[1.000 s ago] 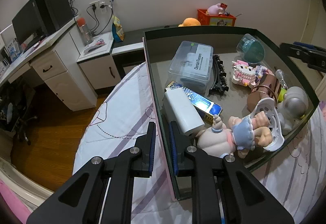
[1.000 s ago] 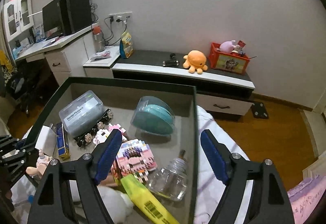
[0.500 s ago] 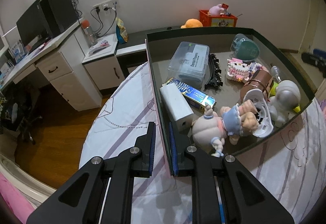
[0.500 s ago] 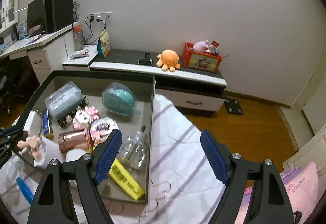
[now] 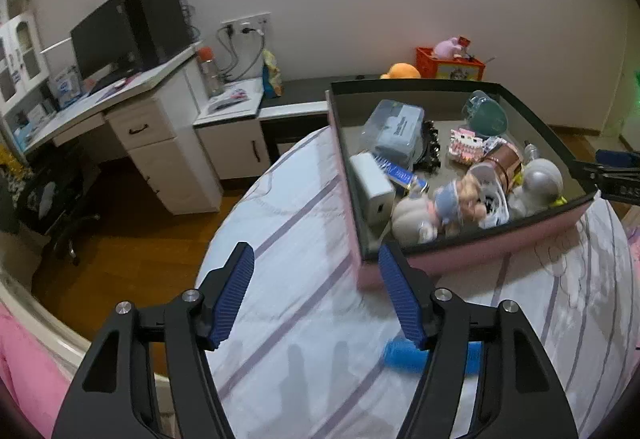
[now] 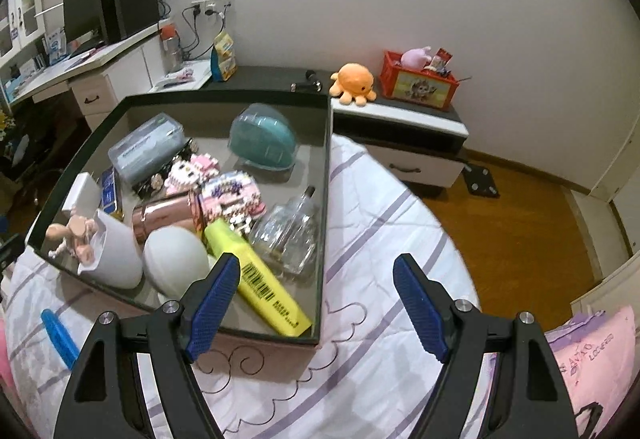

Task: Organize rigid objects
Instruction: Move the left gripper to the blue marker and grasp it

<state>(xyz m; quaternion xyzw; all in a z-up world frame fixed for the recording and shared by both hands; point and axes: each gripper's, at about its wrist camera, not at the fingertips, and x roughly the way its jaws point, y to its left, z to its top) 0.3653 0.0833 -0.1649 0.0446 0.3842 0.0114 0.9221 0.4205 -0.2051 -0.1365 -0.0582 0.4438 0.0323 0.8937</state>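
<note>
Striped bedsheet (image 6: 384, 223); wooden floor (image 6: 520, 223); white desk (image 5: 132, 95)

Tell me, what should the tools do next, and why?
Probably the left tool should reach down for the blue thing lying on the bed. It sits outside the box where the other objects are, and both tools are open and empty.

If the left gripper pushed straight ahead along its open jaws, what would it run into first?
Most likely the striped bedsheet: the left gripper points down at bare fabric just left of the pink box. Its right finger sits near the box's front corner and might clip it; depth is unclear.
</note>
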